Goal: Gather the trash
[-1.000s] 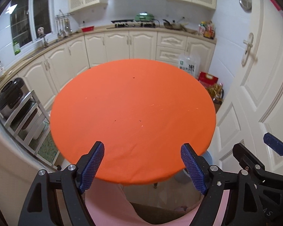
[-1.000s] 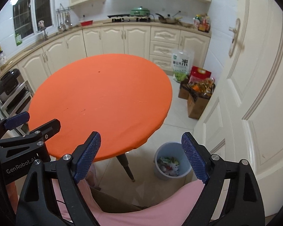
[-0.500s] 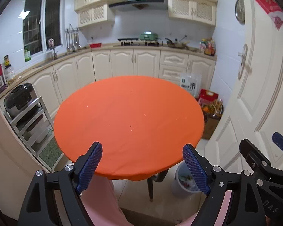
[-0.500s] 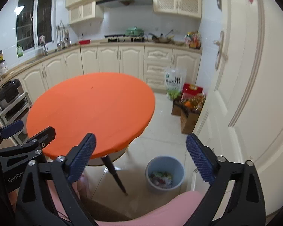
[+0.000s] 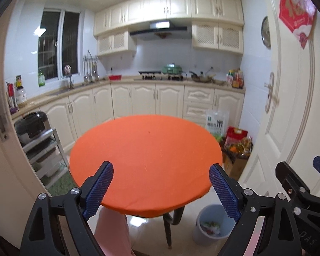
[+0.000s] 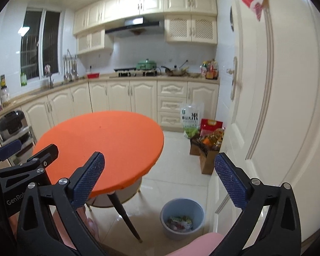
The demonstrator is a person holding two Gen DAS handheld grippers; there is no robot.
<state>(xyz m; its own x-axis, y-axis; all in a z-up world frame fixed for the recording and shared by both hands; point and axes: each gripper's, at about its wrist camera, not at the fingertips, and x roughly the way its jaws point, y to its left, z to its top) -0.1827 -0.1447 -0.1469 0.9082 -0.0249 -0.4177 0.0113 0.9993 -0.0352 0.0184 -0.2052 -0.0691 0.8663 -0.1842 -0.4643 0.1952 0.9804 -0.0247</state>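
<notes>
Kitchen floor now shows beyond the bare orange bench (image 5: 147,153); the bin (image 6: 182,220) holds trash. Left claw (image 5: 161,189) and right claw (image 6: 160,180) are opening, both empty, so collection looks finished.

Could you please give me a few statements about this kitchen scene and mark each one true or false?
1. The bin on the floor holds trash. True.
2. The left gripper clamps a wrapper. False: nothing is between its fingers, and its jaws are opening.
3. The round table wears an orange cloth. True.
4. The bin stands on the table. False: it stands on the floor beside the table, near the door.
5. The right gripper holds nothing. True; its jaws are opening.
</notes>
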